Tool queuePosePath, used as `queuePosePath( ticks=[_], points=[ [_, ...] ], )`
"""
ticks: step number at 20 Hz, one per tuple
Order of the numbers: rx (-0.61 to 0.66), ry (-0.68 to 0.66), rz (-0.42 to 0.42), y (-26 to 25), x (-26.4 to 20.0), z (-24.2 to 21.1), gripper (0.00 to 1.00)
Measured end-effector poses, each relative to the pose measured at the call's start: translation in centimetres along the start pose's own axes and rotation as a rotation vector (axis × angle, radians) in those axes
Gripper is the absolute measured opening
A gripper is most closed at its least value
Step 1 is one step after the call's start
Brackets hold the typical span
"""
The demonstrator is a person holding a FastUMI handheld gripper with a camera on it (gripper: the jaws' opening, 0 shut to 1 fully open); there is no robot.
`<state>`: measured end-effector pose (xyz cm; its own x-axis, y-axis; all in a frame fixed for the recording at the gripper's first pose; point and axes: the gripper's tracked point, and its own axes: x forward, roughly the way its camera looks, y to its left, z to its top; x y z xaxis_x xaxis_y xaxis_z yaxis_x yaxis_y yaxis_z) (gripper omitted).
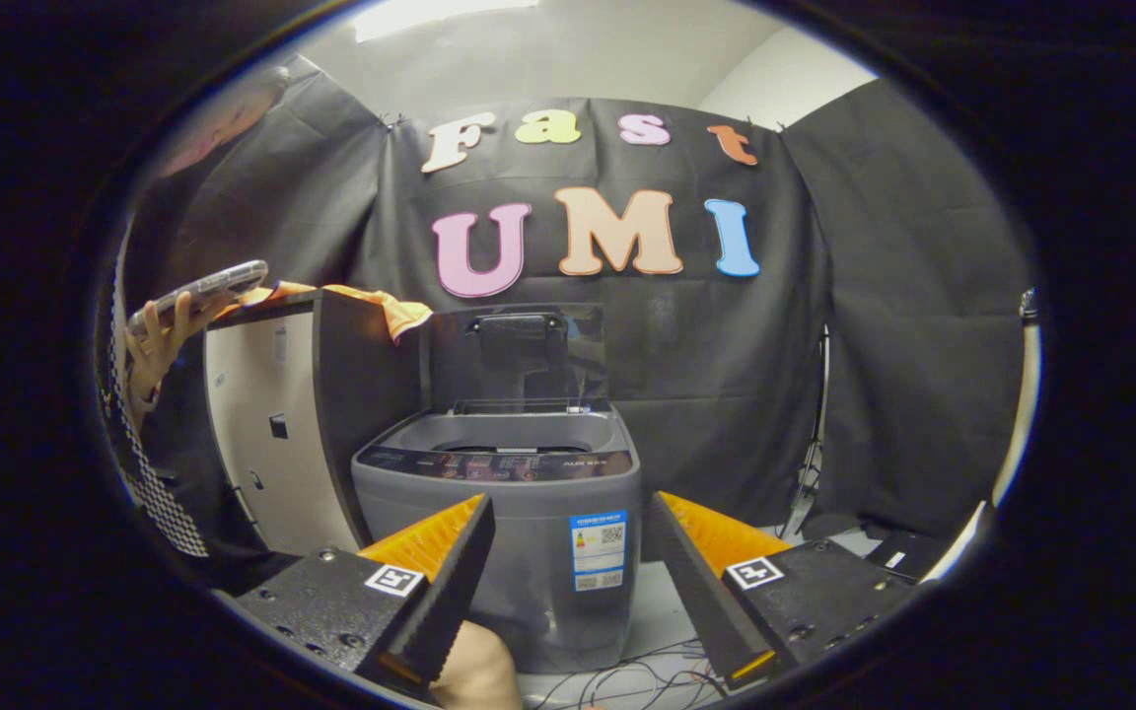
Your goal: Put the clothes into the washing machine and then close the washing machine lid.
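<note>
Approaching: hand-held gripper [573,582] wide, empty | washing machine [499,513] lid [519,360] upright | orange cloth [371,304] on cabinet [282,424] | advice: reach up-left, pinch one loose fold.

The washing machine [519,513] stands just ahead of the gripper [568,552] — its fingers are wide apart, holding nothing. Its lid [519,355] stands up at the back. Left of it is a cabinet [302,414] — clothes [371,301] lie on top.
</note>
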<state>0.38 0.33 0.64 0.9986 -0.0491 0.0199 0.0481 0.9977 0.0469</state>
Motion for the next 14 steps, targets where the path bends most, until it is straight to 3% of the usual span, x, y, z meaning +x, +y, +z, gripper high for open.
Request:
queuePosePath(
  ticks=[6,10,14],
  points=[
    [0.119,-0.146,0.047,5.3,4.7,9.1,0.97],
    [0.107,-0.122,0.118,10.2,8.9,14.9,0.97],
    [0.094,-0.074,0.245,17.9,13.1,19.5,0.97]
  ],
)
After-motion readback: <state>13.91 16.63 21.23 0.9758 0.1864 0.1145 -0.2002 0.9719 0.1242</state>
